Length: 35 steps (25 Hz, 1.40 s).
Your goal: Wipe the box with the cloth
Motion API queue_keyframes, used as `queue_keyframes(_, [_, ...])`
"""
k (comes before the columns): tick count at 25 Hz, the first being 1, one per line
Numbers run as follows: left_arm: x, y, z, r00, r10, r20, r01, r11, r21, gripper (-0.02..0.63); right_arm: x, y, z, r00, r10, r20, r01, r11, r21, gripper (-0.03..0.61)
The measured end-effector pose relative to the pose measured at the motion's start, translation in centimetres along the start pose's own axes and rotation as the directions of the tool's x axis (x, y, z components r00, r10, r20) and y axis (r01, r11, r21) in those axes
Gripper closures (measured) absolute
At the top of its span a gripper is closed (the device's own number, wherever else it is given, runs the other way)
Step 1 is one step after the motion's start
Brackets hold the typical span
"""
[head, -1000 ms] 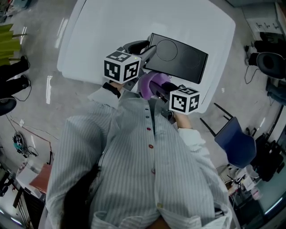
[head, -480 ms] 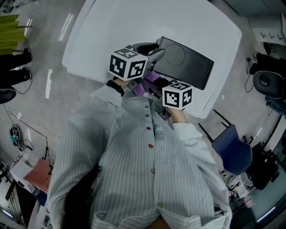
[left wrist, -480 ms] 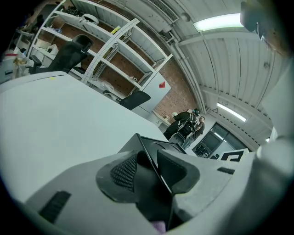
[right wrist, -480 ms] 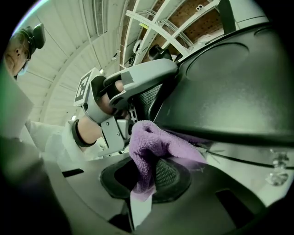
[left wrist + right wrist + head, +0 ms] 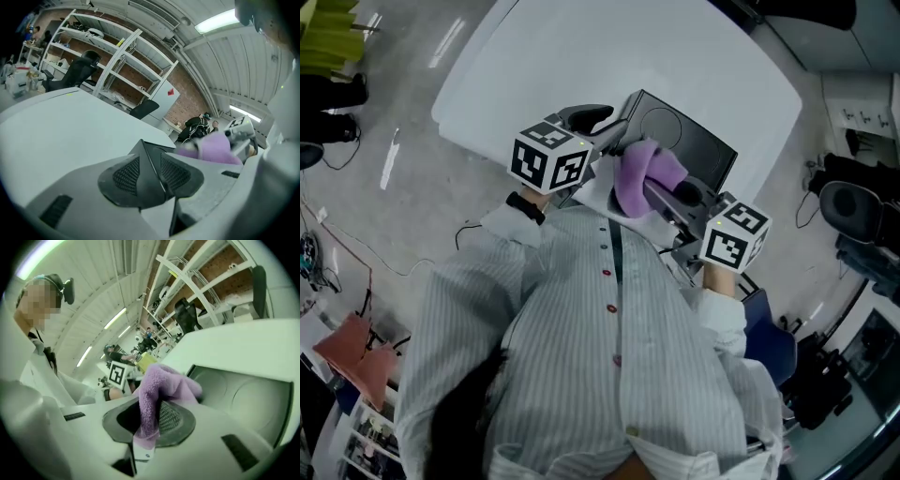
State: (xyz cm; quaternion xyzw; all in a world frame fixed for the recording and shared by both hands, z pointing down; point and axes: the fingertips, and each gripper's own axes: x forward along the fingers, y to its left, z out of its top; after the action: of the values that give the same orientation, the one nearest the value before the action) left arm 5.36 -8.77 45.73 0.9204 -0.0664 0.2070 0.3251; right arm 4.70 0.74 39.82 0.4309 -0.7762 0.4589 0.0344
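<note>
A flat black box with a circle embossed on its lid lies on the white table. My left gripper is at the box's left corner, and in the left gripper view that corner is wedged between the shut pads of this gripper. My right gripper is shut on a purple cloth, which rests over the box's near edge. In the right gripper view the cloth bunches out of the jaws above the box lid.
The box lies close to the table's near edge, against the person's striped shirt. A blue chair stands at the right of the table and a black office chair further right. Metal shelves stand behind the table.
The right gripper has swung out to the right and carried the purple cloth up from the table's edge onto the box. The left gripper has stayed at the box's corner.
</note>
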Motion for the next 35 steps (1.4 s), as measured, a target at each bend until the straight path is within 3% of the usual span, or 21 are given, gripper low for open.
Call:
queue_keyframes(4, [-1.6,-2.6,-0.3,0.999,0.007,0.035,-0.006,1.000,-0.014,0.492,-3.1,-1.2,9.2,0.994,-0.064,0.085,0.080,0.974,-0.210,0.528])
queue_keyframes(9, [-2.1,-5.1,-0.8,0.998,0.010,0.064,-0.008,0.999,-0.031,0.492,1.8,-4.9,15.6,0.985,-0.171,-0.013,0.146,0.878,-0.455,0.528])
queue_keyframes(13, [-1.0,-6.1,-1.9,0.998,0.024,0.054,-0.022,0.999,-0.038,0.492,7.8,-7.0,15.9,0.955,-0.227,-0.190,0.071,0.799,-0.597,0.529])
queue_keyframes(16, [-0.3,-5.9,-3.2,0.999,0.028,0.032,-0.026,0.998,-0.056,0.492,11.8,-8.2,14.1,0.903,-0.259,-0.344,-0.062,0.713,-0.699,0.528])
queue_keyframes(18, [0.0,-5.7,-3.8,0.999,0.032,0.020,-0.031,0.997,-0.070,0.492,13.7,-9.7,12.7,0.840,-0.320,-0.438,-0.133,0.661,-0.738,0.528])
queue_keyframes(21, [0.3,-5.5,-4.5,0.999,0.042,0.007,-0.042,0.995,-0.089,0.492,15.2,-11.7,9.8,0.711,-0.403,-0.576,-0.234,0.638,-0.734,0.528])
queue_keyframes(25, [0.7,-5.4,-5.0,0.998,0.055,0.001,-0.055,0.994,-0.093,0.492,15.6,-13.8,6.2,0.488,-0.483,-0.727,-0.363,0.645,-0.672,0.529])
queue_keyframes(27, [0.9,-5.5,-5.2,0.998,0.059,0.001,-0.059,0.994,-0.094,0.492,15.2,-14.5,4.6,0.368,-0.502,-0.783,-0.410,0.668,-0.621,0.529])
queue_keyframes(29, [0.9,-5.7,-5.3,0.998,0.057,0.003,-0.056,0.994,-0.094,0.492,15.0,-14.7,3.3,0.270,-0.512,-0.815,-0.436,0.690,-0.578,0.529])
queue_keyframes(32, [0.9,-5.8,-5.4,0.999,0.054,0.002,-0.053,0.994,-0.091,0.492,14.9,-14.4,2.0,0.161,-0.541,-0.826,-0.480,0.689,-0.544,0.529])
queue_keyframes(35, [1.0,-5.8,-5.5,0.999,0.052,0.001,-0.052,0.995,-0.088,0.492,15.0,-14.3,1.4,0.101,-0.587,-0.803,-0.527,0.653,-0.544,0.529])
